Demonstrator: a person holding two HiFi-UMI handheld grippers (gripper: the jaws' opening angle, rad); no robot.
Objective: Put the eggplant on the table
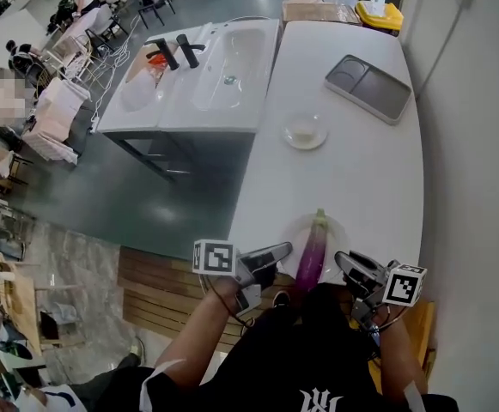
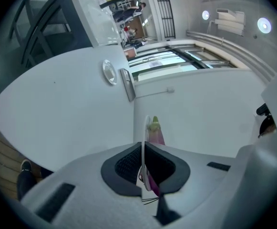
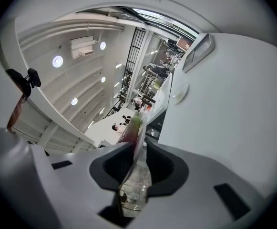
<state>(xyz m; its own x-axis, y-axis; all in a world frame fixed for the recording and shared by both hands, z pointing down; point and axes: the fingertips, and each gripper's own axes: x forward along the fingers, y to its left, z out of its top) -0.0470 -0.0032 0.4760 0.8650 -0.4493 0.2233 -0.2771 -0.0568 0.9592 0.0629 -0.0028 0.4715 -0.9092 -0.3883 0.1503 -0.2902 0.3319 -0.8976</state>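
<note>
A long purple eggplant [image 1: 311, 256] with a green stem lies on a clear glass plate [image 1: 339, 234] at the near edge of the white table [image 1: 352, 170], stem pointing away from me. My left gripper [image 1: 282, 251] is at the plate's left side, and in the left gripper view it [image 2: 143, 173] is shut on the thin plate rim [image 2: 143, 142], with the eggplant [image 2: 155, 130] just beyond. My right gripper [image 1: 345, 260] is at the plate's right side. In the right gripper view it [image 3: 134, 168] has the clear plate's edge [image 3: 137, 175] pinched between its pads, beside the eggplant [image 3: 132, 125].
Farther along the table sit a small clear dish [image 1: 305, 131] and a grey two-part tray [image 1: 368, 87]. A white sink unit [image 1: 206, 67] stands to the left of the table, across a gap of grey floor. A yellow bin [image 1: 380, 14] stands at the far end.
</note>
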